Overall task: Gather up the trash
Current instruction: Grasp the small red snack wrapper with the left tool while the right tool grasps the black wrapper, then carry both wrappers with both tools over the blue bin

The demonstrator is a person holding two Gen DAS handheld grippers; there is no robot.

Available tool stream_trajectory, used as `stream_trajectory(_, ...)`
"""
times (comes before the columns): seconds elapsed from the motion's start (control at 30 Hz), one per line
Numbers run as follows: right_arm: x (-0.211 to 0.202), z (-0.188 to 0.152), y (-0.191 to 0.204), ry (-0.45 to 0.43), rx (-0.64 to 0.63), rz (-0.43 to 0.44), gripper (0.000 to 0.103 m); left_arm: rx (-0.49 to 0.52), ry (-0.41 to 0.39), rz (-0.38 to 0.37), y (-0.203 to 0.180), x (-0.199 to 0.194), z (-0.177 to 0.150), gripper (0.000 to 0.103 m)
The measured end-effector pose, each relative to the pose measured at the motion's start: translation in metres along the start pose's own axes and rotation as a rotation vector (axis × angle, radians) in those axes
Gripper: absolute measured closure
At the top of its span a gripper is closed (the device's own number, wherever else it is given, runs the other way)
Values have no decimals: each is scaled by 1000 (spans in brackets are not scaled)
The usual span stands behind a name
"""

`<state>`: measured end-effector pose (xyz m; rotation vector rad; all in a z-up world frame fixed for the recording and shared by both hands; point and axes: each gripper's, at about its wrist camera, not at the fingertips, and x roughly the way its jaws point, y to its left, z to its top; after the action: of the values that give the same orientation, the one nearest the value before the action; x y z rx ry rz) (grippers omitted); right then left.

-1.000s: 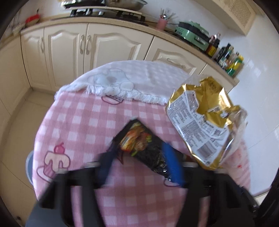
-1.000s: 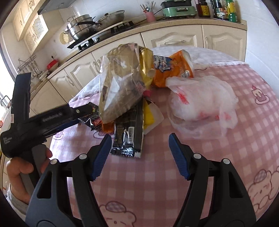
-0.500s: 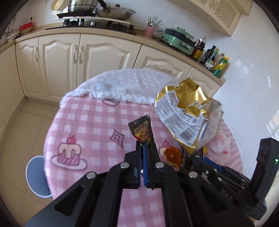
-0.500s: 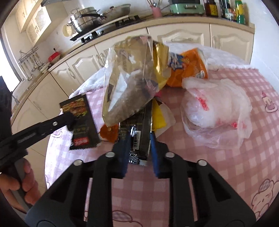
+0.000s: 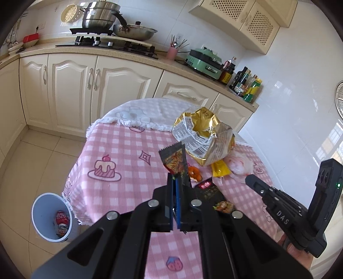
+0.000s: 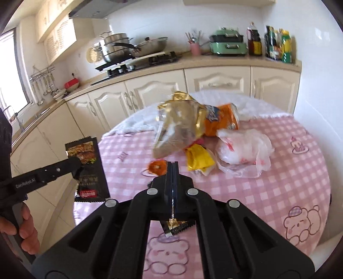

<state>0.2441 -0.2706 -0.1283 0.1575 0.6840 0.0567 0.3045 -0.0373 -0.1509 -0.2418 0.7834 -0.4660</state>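
— Left claw [image 5: 174,188]?
— Clamped tight on a dark snack wrapper [image 5: 174,159]. Wrapper stands up out of the blue pads, lifted clear of the table [image 5: 120,141]. From the other side the same wrapper [image 6: 86,169] hangs off the table's left edge, over the floor.

— Right claw [image 6: 172,171]?
— Its jaws have just been closing; now pinched together on a second dark wrapper [image 5: 211,194]. In its own view only a scrap [image 6: 176,226] pokes out below the pads, above the pink checked cloth.

— What lies beyond them?
— A pile mid-table: small orange piece [image 6: 158,167] just past the right claw tip, yellow packet [image 6: 198,159] beside it, big gold crumpled bag [image 5: 202,135] behind, orange bag [image 6: 220,123] touching that, white plastic bag [image 6: 243,152] to the right.

— Bin?
— Pale blue bin [image 5: 50,216] on the tiled floor, left of the table, a red can [image 5: 62,221] inside.

— Further out?
— Cream cabinets [image 5: 70,85], hob with pots [image 5: 100,16], green appliance [image 5: 203,61], bottles [image 5: 246,84] on the worktop.
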Motion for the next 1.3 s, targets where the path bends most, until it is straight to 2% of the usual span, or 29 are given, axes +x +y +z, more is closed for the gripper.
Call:
stream_trajectory(0.07,2,-2,5,10,6,8,103,-2,-1,-6,2,-6,-3,102)
stream_trajectory(0.13,7,-4,8,42,-20,-52,101,3,-4,-5,4,-15,-9,102)
stream_trajectory(0.17,12,-6,10,65,-35,-71,95,3,-4,-4,5,-17,-10,102)
stream_trajectory(0.2,17,-8,9,77,-39,-74,68,0,-1,-4,8,-19,-12,102)
stream_trajectory(0.23,23,-9,8,86,-43,-75,46,-1,3,-5,10,-21,-15,102)
stream_trajectory(0.27,27,-11,7,86,-50,-85,31,-1,4,-5,11,-22,-17,102)
stream_trajectory(0.4,46,-16,10,143,-92,-83,32,-9,17,-7,17,-22,-23,102)
stream_trajectory(0.5,66,-21,12,201,-141,-128,34,-19,24,-10,20,-20,-24,102)
stream_trajectory(0.53,74,-25,10,229,-144,-122,40,-20,28,-14,21,-19,-25,102)
stream_trajectory(0.57,76,-28,8,229,-133,-96,54,-18,30,-15,21,-18,-26,102)
stream_trajectory(0.63,72,-31,6,198,-131,-104,67,-16,35,-19,20,-16,-27,102)
stream_trajectory(0.7,67,-32,3,177,-105,-82,84,-22,41,-27,22,-13,-28,102)
stream_trajectory(0.77,60,-32,3,146,-105,-85,93,-29,46,-41,23,-12,-28,102)
stream_trajectory(0.97,35,-26,28,80,-123,-19,95,-48,45,-75,31,-15,-30,102)
stream_trajectory(1.1,26,-17,69,38,-176,64,95,-78,27,-80,51,-26,-30,102)
stream_trajectory(1.17,28,-13,98,28,-206,120,95,-94,18,-67,66,-32,-31,102)
stream_trajectory(1.3,50,-14,157,48,-264,225,95,-153,-11,19,115,-54,-38,102)
